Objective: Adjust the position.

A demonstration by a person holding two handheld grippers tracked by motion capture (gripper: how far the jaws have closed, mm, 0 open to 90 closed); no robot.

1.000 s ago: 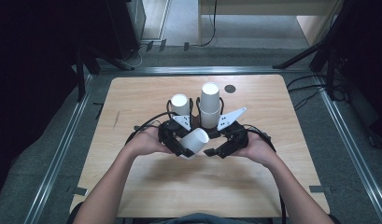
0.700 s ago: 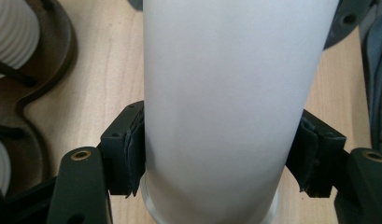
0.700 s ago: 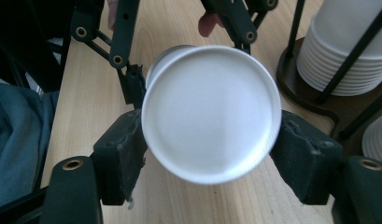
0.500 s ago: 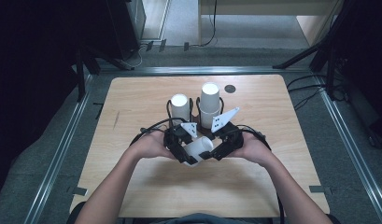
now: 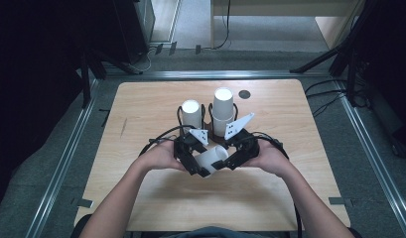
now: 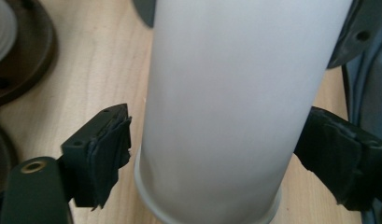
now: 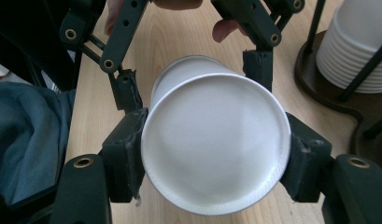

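Over the middle of the wooden tabletop (image 5: 141,114), near the person's edge, a single white paper cup (image 5: 213,159) lies on its side between the two grippers, held just clear of the wood. The right gripper (image 5: 229,161) has it: in the right gripper view the jaws have just been closing and both black pads press on the wide rim end of the cup (image 7: 215,156), one on each side, with the cup's closed bottom facing the camera. The left gripper (image 5: 196,166) is at the other end, and its jaws have just been opening; in the left gripper view the cup (image 6: 226,107) runs up between them, the left pad standing a sliver off the wall, the right pad right at the wall's edge, and I cannot tell whether that one is touching. So the left reads as released, with the cup between its jaws. Both hands sit close together, left hand (image 5: 158,156) and right hand (image 5: 270,157), almost mirror images. Behind them, toward the far side, a dark holder (image 5: 206,111) carries two stacks of white cups, a shorter stack (image 5: 191,114) on the left and a taller stack (image 5: 223,110) on the right, just beyond the grippers. A small dark disc (image 5: 244,93) lies on the wood farther back.
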